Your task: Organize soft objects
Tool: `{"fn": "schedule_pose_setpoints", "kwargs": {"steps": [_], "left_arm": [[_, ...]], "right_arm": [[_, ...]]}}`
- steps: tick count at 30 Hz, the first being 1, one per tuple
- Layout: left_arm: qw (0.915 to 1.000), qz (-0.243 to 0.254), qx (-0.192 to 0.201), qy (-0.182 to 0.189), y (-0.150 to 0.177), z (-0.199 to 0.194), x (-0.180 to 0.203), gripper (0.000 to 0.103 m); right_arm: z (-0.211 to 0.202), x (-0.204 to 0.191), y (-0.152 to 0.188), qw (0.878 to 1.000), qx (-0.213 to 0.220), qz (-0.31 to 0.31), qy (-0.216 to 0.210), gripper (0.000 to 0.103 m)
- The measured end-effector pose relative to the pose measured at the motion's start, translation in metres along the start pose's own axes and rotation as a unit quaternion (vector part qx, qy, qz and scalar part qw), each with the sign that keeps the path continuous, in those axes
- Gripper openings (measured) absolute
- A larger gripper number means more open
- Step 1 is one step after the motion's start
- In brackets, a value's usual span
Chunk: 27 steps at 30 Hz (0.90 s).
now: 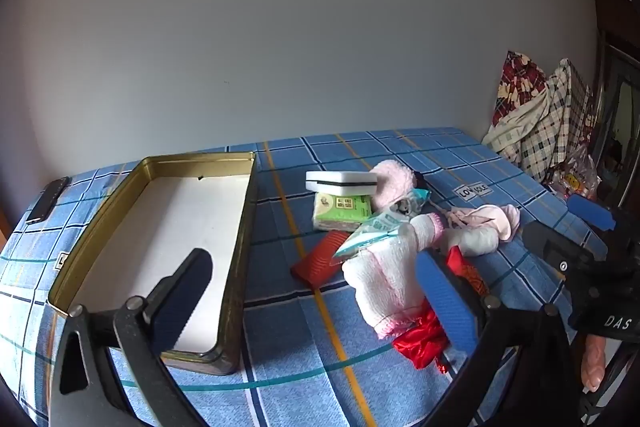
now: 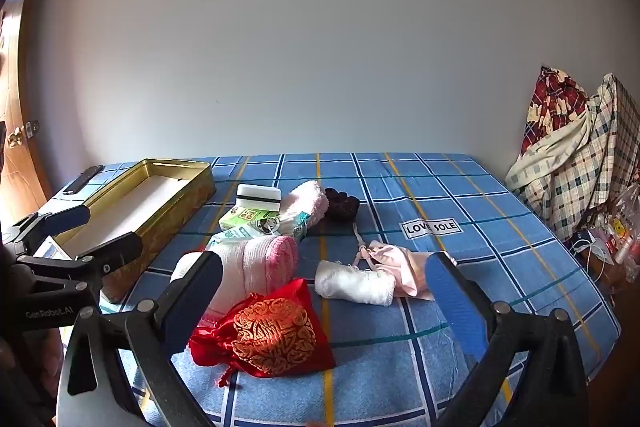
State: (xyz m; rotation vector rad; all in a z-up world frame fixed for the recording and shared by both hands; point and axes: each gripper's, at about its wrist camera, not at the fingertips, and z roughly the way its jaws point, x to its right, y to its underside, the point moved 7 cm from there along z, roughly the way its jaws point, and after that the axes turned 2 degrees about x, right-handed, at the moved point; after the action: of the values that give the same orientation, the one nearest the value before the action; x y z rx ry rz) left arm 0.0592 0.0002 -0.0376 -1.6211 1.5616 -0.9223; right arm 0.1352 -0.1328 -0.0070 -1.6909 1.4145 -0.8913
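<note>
An open gold tin [image 1: 236, 227] with a white floor stands at the left of the blue checked bed; it also shows in the right wrist view [image 2: 176, 203]. A pile of soft things lies to its right: a pink-edged white towel roll [image 1: 384, 275] [image 2: 260, 263], a red embroidered pouch [image 2: 272, 331] [image 1: 420, 339], a small white roll [image 2: 354, 285], a pale pink cloth [image 2: 400, 263], a fluffy pink item [image 2: 308, 205] and a tissue pack [image 1: 342, 211]. My left gripper [image 1: 320, 287] is open beside the towel roll. My right gripper [image 2: 324, 295] is open above the pouch.
A white-and-black sponge block [image 1: 340, 183] sits on the tissue pack. A dark phone [image 1: 48, 199] lies at the bed's far left corner. Checked bedding [image 2: 576, 155] is heaped at the right. A dark brown item [image 2: 340, 207] lies behind the pile. The wall bounds the bed's far side.
</note>
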Motion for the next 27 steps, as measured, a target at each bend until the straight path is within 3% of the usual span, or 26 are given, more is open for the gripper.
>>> {"fn": "schedule_pose_setpoints", "kwargs": {"steps": [27], "left_arm": [[0.9999, -0.009, 0.004, 0.003, 0.0042, 0.0038, -0.0074, 0.103]], "right_arm": [[0.0069, 0.0022, 0.0101, 1.000, -0.014, 0.001, -0.003, 0.103]]}}
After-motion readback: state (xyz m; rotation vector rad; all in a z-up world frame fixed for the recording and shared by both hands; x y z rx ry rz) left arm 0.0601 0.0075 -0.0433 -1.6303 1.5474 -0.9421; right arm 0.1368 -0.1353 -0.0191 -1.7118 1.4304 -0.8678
